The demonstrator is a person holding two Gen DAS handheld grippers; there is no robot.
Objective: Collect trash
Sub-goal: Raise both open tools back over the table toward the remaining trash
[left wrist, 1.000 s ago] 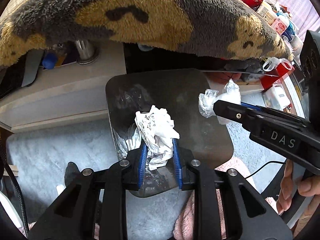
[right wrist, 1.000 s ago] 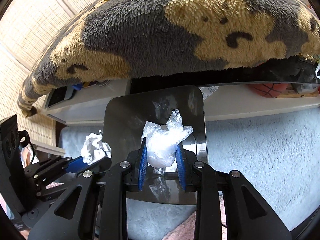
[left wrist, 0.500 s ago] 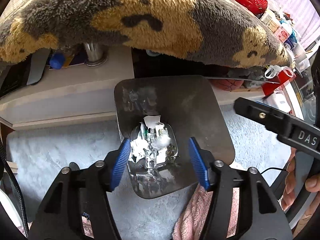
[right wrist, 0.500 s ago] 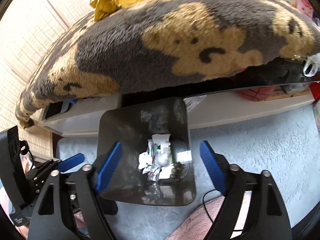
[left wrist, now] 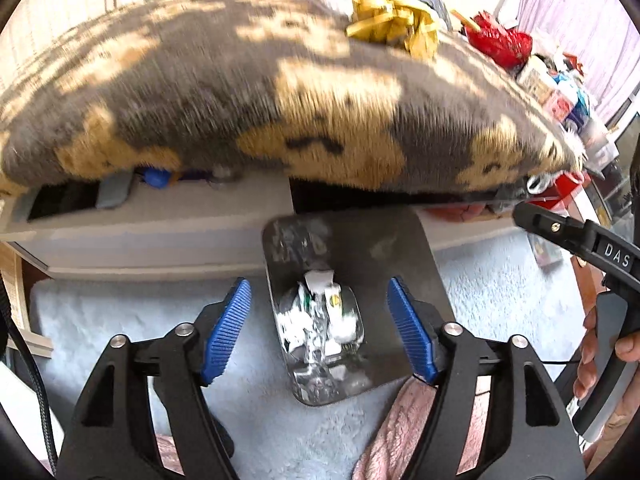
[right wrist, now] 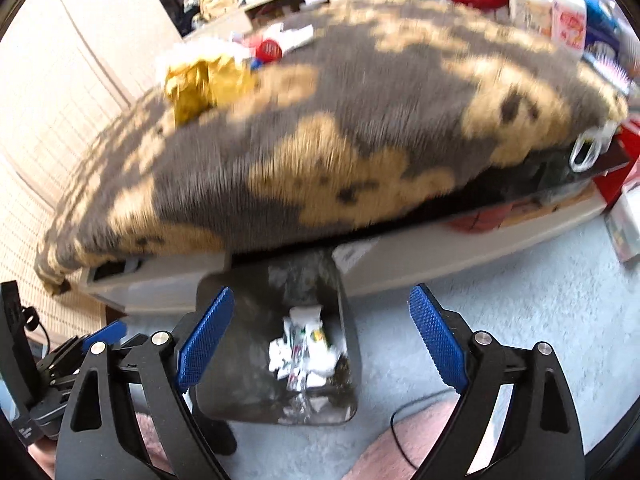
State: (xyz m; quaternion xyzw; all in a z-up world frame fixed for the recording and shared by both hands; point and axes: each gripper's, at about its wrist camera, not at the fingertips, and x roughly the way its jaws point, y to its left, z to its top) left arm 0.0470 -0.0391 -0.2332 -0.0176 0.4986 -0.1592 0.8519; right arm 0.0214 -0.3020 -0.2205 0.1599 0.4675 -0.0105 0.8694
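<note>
Both tools over the waste bin, viewed from each wrist. The left tool [left wrist: 318, 328] and the right tool [right wrist: 320, 336] stand wide apart at the pads and hold nothing. Directly below and between the pads of each lies the dark, smooth-walled bin [left wrist: 400, 248], standing on pale blue carpet [left wrist: 132, 320] against the foot of the low desk. At the bottom of the bin rests a heap of crumpled white paper and clear wrapping [left wrist: 320, 320], also seen from the right wrist [right wrist: 304, 352].

The desk is draped in a grey-and-tan plush blanket [left wrist: 224, 92] whose edge overhangs the bin. On top of the blanket, up and away from both tools, sits a crumpled yellow wrapper [right wrist: 204, 84]; it appears in the left view towards the upper right [left wrist: 392, 24]. Beside it lie a red cap and small white scraps [right wrist: 280, 42]; motion blur prevents closer identification.

The governing relation is vertical and forward: the remaining trash lies above the bin, on the far side of the blanket's rounded edge. In the right view the yellow wrapper lies left of the tool's axis; in the left view, right of it, so it sits roughly between the two. Which tool is nearer cannot be told. The wrapper's long axis cannot be told either, so either pad orientation would probably serve.
</note>
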